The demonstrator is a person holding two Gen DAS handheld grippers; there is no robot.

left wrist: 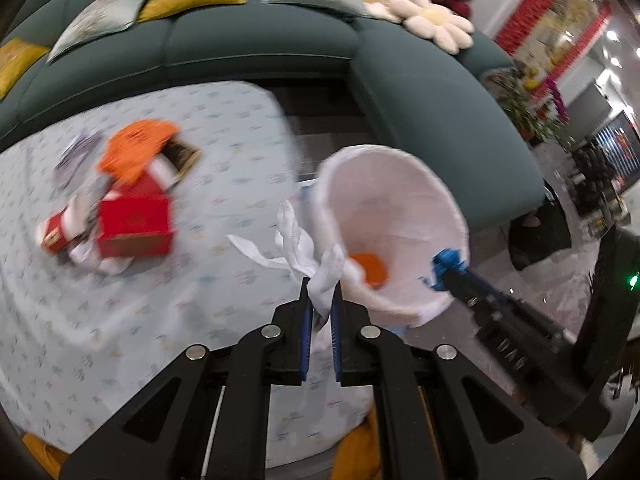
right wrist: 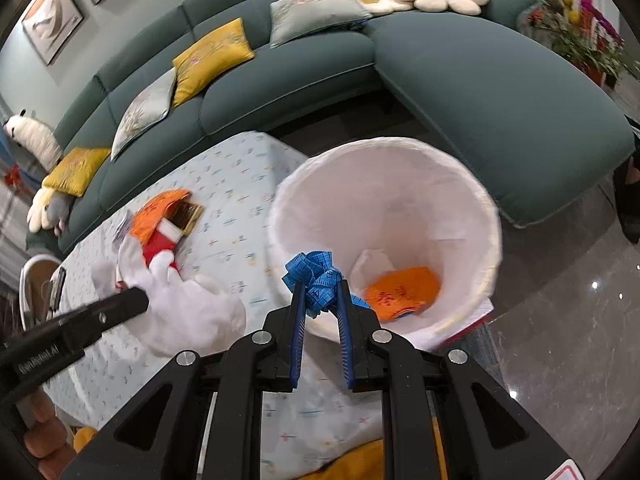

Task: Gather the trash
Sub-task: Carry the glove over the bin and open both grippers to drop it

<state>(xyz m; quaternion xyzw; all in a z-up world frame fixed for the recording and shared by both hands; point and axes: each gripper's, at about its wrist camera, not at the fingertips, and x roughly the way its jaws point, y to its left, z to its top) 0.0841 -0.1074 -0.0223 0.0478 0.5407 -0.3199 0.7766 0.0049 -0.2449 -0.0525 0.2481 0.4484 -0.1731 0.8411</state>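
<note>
The white-lined bin holds an orange packet (plus a pale scrap), while the left gripper pinches crumpled white tissue and the right gripper clamps tangled blue tape measure over its rim.

Blue tape, white bin, orange wrapper.

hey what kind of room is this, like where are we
Most likely a home living room: a big dark green sectional sofa with throw cushions, framed pictures on the wall, and a cloth-covered low table beside a white-lined trash bin.
</note>
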